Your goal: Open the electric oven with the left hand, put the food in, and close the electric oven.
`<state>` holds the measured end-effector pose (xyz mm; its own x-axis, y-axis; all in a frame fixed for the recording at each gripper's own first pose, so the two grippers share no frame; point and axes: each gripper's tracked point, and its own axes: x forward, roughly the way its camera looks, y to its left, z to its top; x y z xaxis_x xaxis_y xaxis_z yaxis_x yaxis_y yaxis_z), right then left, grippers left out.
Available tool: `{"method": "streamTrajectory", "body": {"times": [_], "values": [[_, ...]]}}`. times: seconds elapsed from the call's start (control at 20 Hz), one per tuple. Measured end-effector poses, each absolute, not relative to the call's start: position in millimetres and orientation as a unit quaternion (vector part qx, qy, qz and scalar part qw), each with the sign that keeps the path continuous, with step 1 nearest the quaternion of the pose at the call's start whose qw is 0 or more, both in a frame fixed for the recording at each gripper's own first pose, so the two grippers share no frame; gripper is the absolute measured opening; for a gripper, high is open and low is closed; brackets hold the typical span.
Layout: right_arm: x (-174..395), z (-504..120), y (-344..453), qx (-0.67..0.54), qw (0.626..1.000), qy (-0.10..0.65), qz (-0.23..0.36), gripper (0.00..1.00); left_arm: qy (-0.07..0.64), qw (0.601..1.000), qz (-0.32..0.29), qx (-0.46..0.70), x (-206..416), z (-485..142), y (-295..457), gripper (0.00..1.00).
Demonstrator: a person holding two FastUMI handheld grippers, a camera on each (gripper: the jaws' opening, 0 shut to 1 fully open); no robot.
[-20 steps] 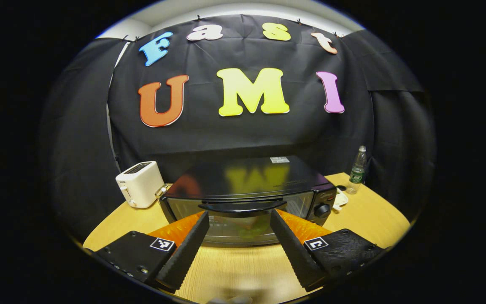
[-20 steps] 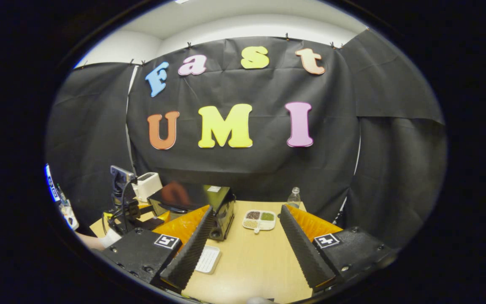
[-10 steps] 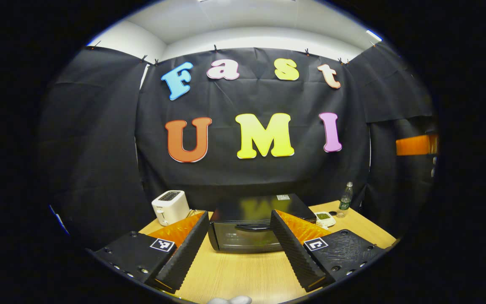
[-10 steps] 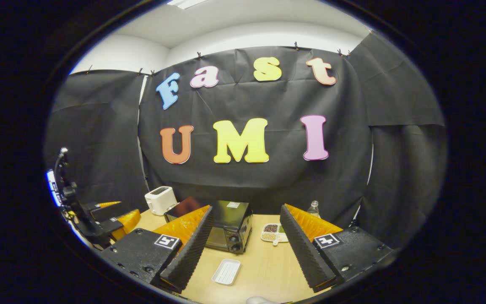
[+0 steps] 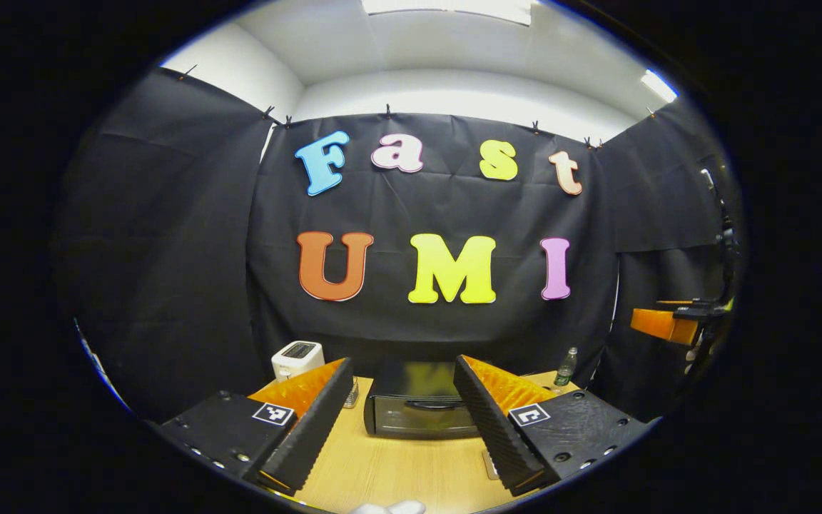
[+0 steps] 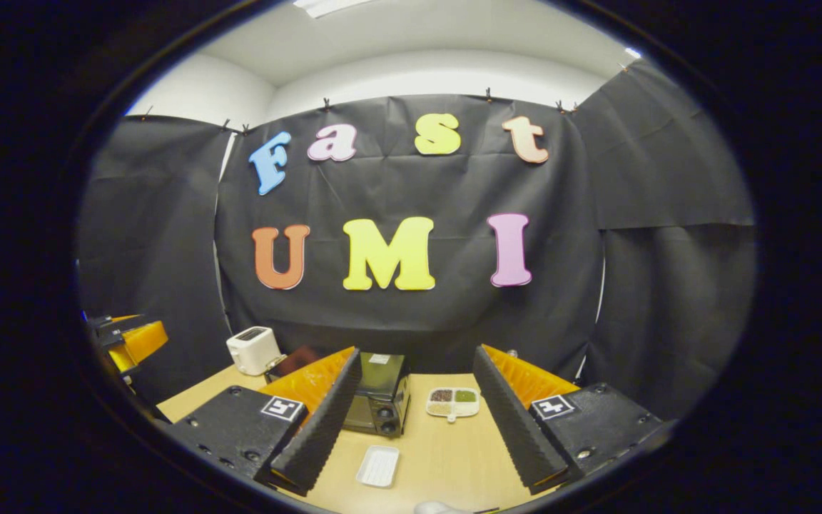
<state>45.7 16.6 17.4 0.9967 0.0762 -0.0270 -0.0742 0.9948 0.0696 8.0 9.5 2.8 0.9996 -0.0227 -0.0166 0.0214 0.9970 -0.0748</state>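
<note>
The black electric oven (image 5: 418, 412) stands far off on the wooden table (image 5: 397, 471), its door closed, the handle (image 5: 425, 405) across the top of the door. My left gripper (image 5: 400, 446) hangs open well in front of it, holding nothing. In the right gripper view the oven (image 6: 382, 392) is seen from its knob side. To its right lies a white divided dish of food (image 6: 454, 402). My right gripper (image 6: 411, 442) is open and holds nothing, well back from the dish. Each view catches the other gripper at its edge (image 5: 668, 325) (image 6: 129, 339).
A white toaster (image 5: 297, 359) (image 6: 254, 350) stands left of the oven. A plastic bottle (image 5: 566, 366) stands at the back right. A small white ribbed tray (image 6: 377, 466) lies on the table (image 6: 447, 464) in front of the oven's knob side.
Both grippers have drawn back and up from the oven, which now looks much smaller. The oven door has stayed closed. Both grippers have stayed open.
</note>
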Motion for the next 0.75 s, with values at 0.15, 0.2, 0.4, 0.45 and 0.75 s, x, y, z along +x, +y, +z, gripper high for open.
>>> {"method": "streamTrajectory", "body": {"times": [0.15, 0.2, 0.4, 0.45, 0.75], "values": [[37, 22, 13, 0.034, 0.999, 0.003, 0.023, 0.95, 0.006, 0.999, -0.016, -0.038, 7, 7, 10, 0.93], [36, 23, 12, 0.034, 0.999, 0.001, 0.022, 0.95, 0.007, 0.999, -0.016, -0.04, 8, 8, 9, 0.93], [32, 23, 10, 0.037, 0.999, 0.003, 0.012, 0.95, 0.003, 0.999, -0.016, -0.04, 11, 11, 10, 0.93], [32, 23, 10, 0.035, 0.999, 0.004, 0.012, 0.95, 0.001, 0.999, -0.017, -0.037, 11, 12, 9, 0.94], [32, 27, 17, 0.032, 0.999, 0.003, 0.024, 0.95, 0.001, 0.999, -0.023, -0.045, 10, 13, 0, 0.94]]}}
